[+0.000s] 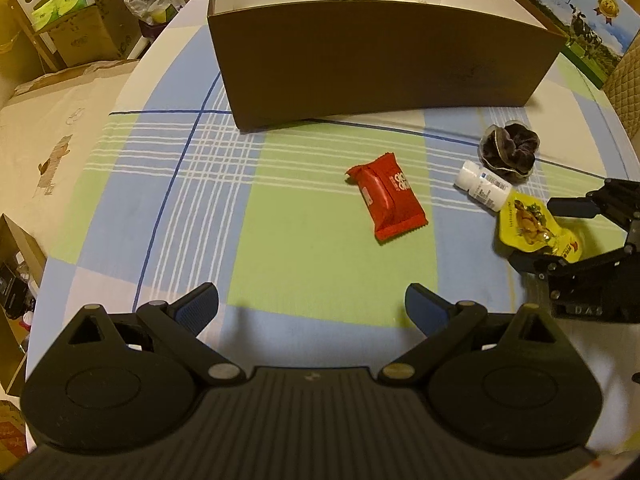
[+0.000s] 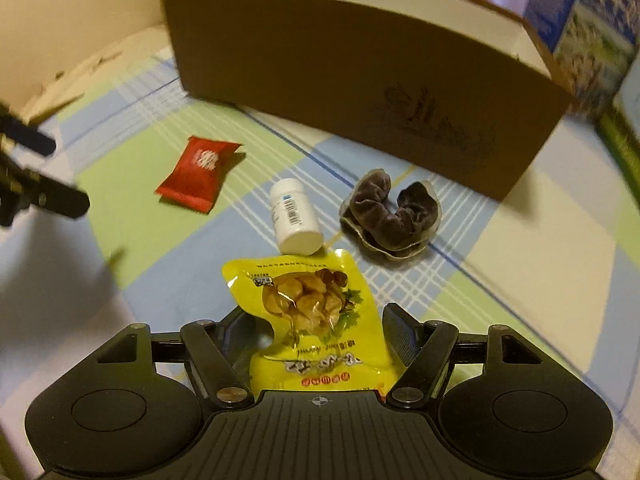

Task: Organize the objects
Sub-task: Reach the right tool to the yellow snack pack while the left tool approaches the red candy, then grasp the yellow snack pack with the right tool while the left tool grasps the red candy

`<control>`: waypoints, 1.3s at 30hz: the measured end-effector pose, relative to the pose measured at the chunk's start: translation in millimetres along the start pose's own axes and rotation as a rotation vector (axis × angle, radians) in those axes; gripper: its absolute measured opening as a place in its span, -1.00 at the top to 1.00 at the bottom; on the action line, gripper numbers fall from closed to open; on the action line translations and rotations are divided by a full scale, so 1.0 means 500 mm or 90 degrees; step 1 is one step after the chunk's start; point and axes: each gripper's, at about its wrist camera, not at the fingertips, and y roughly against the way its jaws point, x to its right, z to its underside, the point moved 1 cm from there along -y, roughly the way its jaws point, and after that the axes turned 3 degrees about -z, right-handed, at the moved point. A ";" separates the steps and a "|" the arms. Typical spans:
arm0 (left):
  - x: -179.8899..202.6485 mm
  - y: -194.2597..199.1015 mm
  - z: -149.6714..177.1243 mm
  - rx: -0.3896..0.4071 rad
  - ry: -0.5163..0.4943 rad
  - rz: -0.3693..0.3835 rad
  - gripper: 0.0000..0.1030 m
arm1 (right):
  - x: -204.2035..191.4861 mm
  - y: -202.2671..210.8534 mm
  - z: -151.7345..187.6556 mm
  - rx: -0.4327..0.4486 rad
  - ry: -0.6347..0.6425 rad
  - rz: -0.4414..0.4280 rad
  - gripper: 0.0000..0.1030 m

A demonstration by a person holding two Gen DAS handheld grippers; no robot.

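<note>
Fingers of our right gripper (image 2: 320, 326) straddle the yellow snack pouch (image 2: 316, 320), spread and not yet clamped; our left gripper (image 1: 312, 306) hovers spread wide near the red snack packet (image 1: 386, 202).

Round table (image 1: 320, 272) covered with a plaid cloth in green, blue and white blocks. On it: a brown cardboard box (image 1: 380, 64), open-topped, at the far side; a red snack packet (image 1: 390, 202) lying flat near the middle; a white pill bottle (image 1: 482, 186) on its side; a dark velvet scrunchie (image 1: 508, 150) just beyond the bottle; a yellow snack pouch (image 2: 312, 320) touching the bottle's cap end.
</note>
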 end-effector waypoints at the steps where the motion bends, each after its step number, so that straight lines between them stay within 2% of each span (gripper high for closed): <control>1: 0.001 -0.003 -0.003 0.000 0.000 0.001 -0.91 | 0.007 -0.002 0.000 -0.001 -0.013 -0.008 -0.31; 7: 0.010 -0.023 -0.020 -0.008 -0.006 0.005 -0.91 | 0.011 0.004 0.007 0.009 -0.036 -0.015 -0.29; 9: 0.013 -0.030 -0.024 -0.011 -0.009 0.008 -0.91 | 0.012 0.010 0.011 0.011 -0.040 -0.011 -0.20; 16: 0.031 -0.054 -0.039 -0.018 -0.025 0.021 -0.91 | 0.017 0.029 0.034 0.006 -0.070 0.004 -0.14; 23: 0.064 -0.068 -0.059 0.007 -0.054 0.029 -0.88 | 0.054 0.056 0.071 0.005 -0.145 0.043 -0.13; 26: 0.075 -0.075 -0.070 0.017 -0.060 0.040 -0.80 | 0.082 0.067 0.087 0.003 -0.176 0.065 -0.13; 31: 0.090 -0.089 -0.090 0.022 -0.060 0.060 -0.50 | 0.120 0.081 0.106 0.002 -0.213 0.093 -0.14; 35: 0.099 -0.099 -0.104 0.031 -0.065 0.046 -0.43 | 0.133 0.091 0.113 0.011 -0.233 0.094 -0.13; 39: 0.108 -0.109 -0.109 0.037 -0.071 0.035 -0.22 | 0.128 0.090 0.110 0.005 -0.225 0.101 -0.13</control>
